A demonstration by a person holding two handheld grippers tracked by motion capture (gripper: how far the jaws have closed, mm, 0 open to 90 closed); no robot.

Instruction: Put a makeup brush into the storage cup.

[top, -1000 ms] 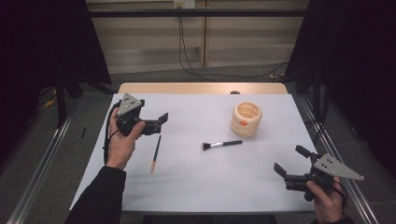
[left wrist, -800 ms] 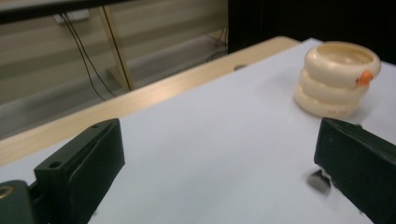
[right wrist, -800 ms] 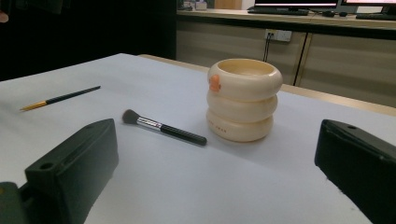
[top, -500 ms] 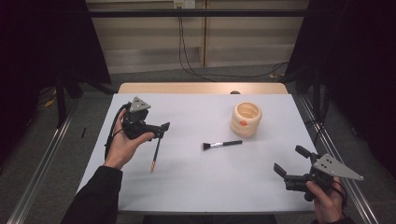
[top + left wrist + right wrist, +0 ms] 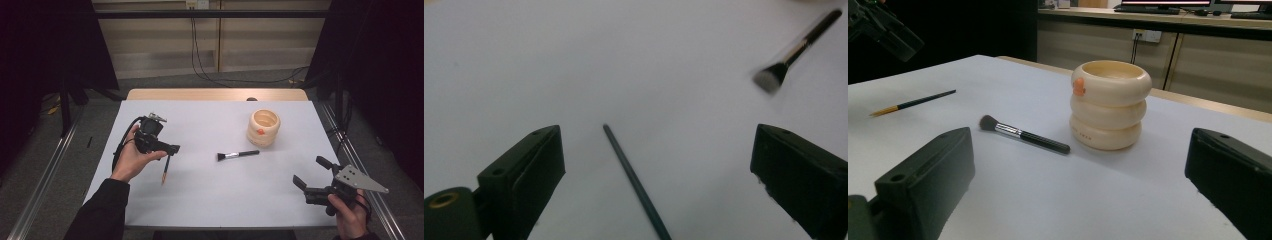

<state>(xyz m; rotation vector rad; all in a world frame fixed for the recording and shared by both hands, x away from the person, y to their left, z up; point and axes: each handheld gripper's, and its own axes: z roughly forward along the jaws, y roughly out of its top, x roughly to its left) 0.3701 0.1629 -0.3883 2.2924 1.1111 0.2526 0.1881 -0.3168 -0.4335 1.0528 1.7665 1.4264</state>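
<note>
From above, the left tool hovers open over the pencil on the white table; the right tool hangs open at the near right edge. Left gripper view: the pencil lies between spread jaws. Right gripper view: brush just beside the cream holder.

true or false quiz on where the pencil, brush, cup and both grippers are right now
1. The left gripper is open over the pencil. True.
2. The brush stands in the cup. False: it lies on the table beside the cup.
3. The right gripper holds the brush. False: it is open and empty, well apart from it.
4. The cup stands upright. True.
5. The pencil lies flat on the table. True.
</note>
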